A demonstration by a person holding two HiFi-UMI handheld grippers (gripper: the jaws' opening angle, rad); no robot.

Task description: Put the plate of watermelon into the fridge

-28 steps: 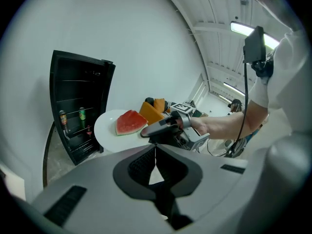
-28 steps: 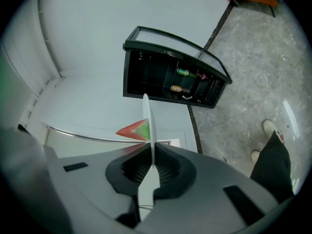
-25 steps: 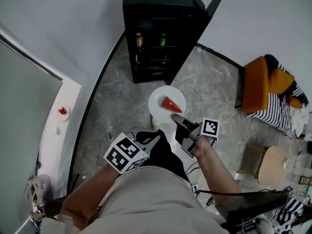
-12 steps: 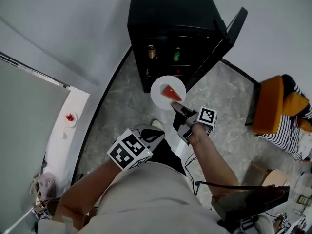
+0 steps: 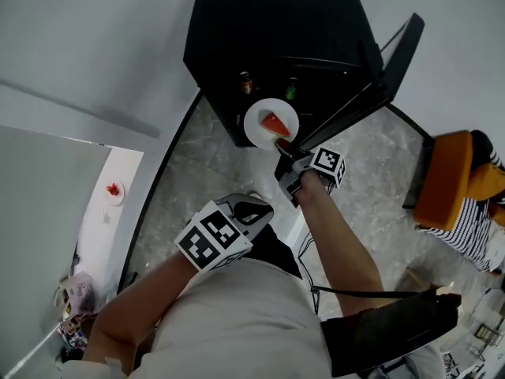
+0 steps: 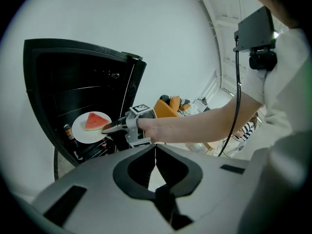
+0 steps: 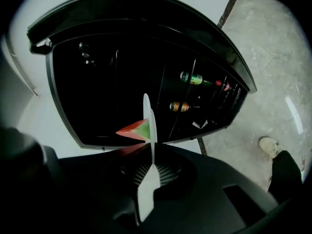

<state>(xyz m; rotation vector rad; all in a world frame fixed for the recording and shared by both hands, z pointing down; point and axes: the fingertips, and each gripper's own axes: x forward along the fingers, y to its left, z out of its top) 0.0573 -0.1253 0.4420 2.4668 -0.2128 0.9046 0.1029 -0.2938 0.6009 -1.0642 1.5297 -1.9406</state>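
Holding the plate (image 5: 257, 126) by its rim, the right gripper (image 5: 282, 144) is squeezing tight on it, w/ 1 red watermelon (image 5: 274, 122) slice lying on top. The plate is hanging in the air right at the front of the black fridge (image 5: 268, 30), whose door (image 5: 394, 58) is standing wide open. It is not sitting on a shelf yet, so I think the job is about halfway. The carrying looks nearly done, but sliding the plate in, letting go & maybe shutting the door are left. The left gripper (image 5: 251, 210) is hanging lower down near the person's body, its jaws pressed together w/ nothing in them. Inside the fridge 2 bottles (image 5: 246, 81) are sitting on a shelf, so the plate is needing a free spot. The floor (image 5: 197, 180) is gray stone, the wall (image 5: 95, 38) is plain white, a white counter (image 5: 96, 227) is running along the left, & an orange chair (image 5: 446, 180) is sitting off to the right.
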